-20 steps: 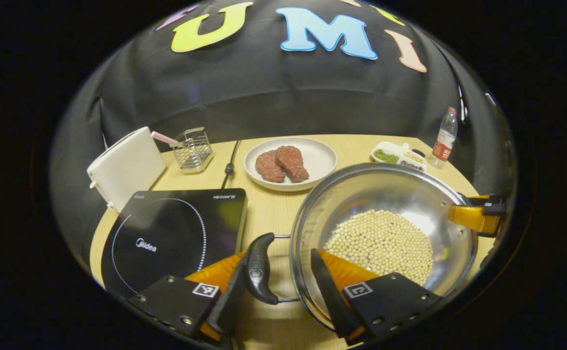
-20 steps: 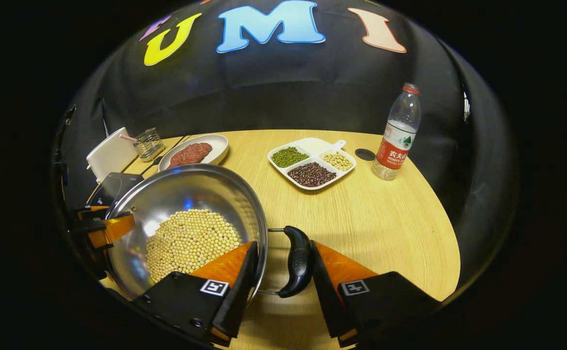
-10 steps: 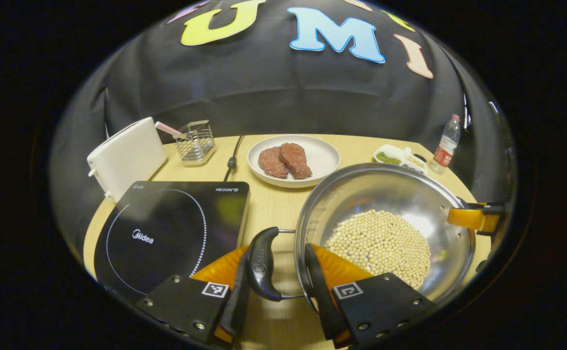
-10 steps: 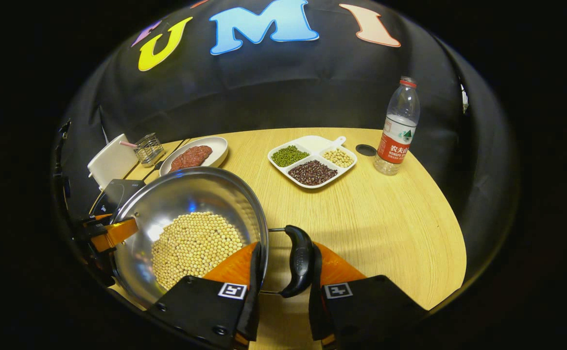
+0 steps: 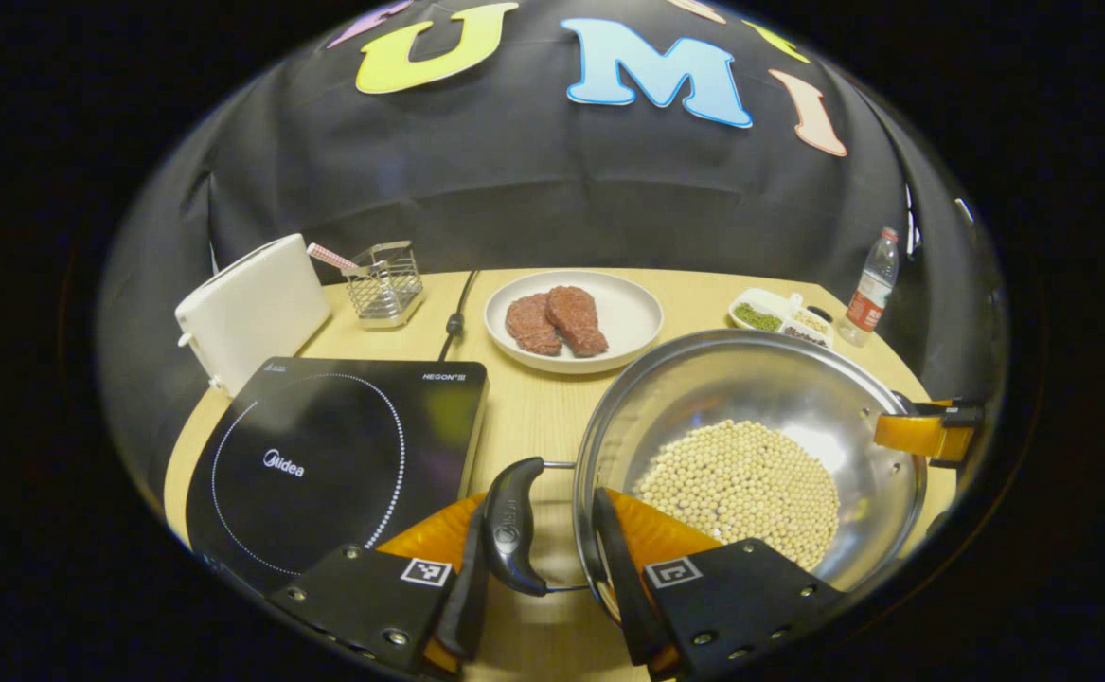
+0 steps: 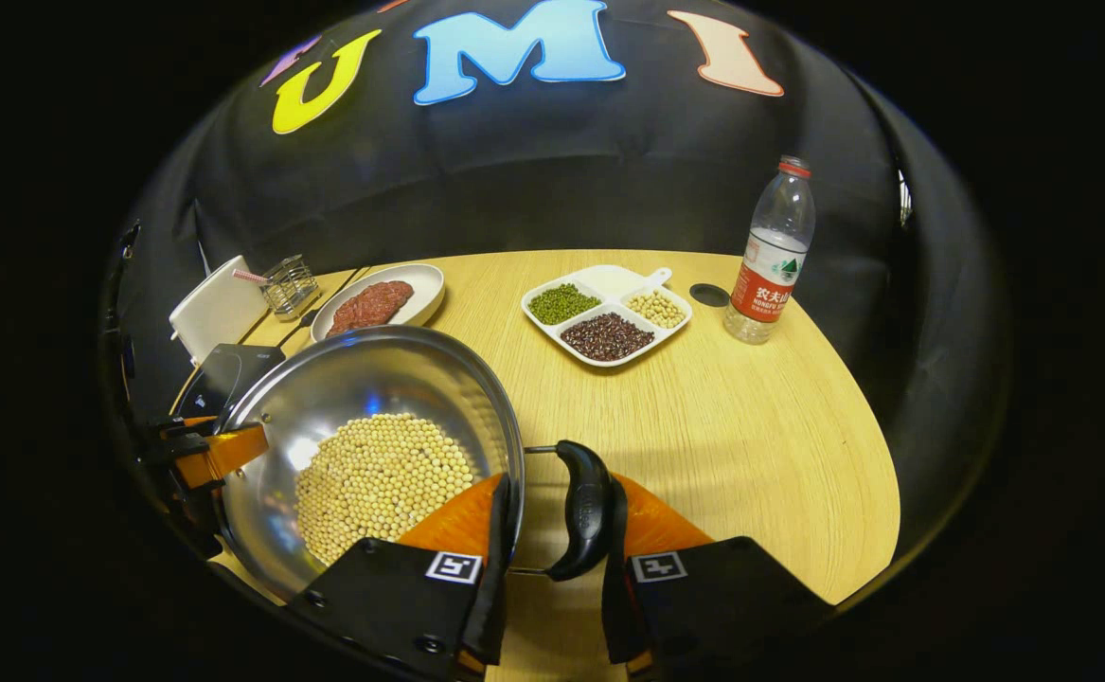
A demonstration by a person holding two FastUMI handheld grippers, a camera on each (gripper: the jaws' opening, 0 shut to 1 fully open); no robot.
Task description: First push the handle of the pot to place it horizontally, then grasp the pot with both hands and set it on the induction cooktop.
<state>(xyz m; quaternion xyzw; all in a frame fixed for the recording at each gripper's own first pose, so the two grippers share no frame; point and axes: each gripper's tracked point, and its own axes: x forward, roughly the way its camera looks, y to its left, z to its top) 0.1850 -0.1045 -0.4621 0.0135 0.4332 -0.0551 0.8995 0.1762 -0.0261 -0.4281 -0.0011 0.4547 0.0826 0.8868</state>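
The two-handed grasp appeared to be the step in hand. The left gripper [image 5: 538, 568] had its orange fingers clenched across the near black loop handle [image 5: 511, 526] and rim of the shiny steel pot of pale round beans [image 5: 751, 445], and the right gripper [image 6: 552, 559] was clamped likewise on the opposite black handle [image 6: 585, 507] and rim, one finger inside the bowl, one outside. The pot sat just right of the black glass induction cooktop [image 5: 334, 455], whether resting on the wood or barely lifted could not be told. The next move probably called for a level, matched carry leftward so no beans rolled out. The round light-wood table [image 6: 722, 426] also held a white plate of red meat [image 5: 573, 320], a divided white dish of beans [image 6: 607, 313], a clear plastic water bottle [image 6: 768, 256], a wire basket [image 5: 382, 282] and a white box [image 5: 251, 308].
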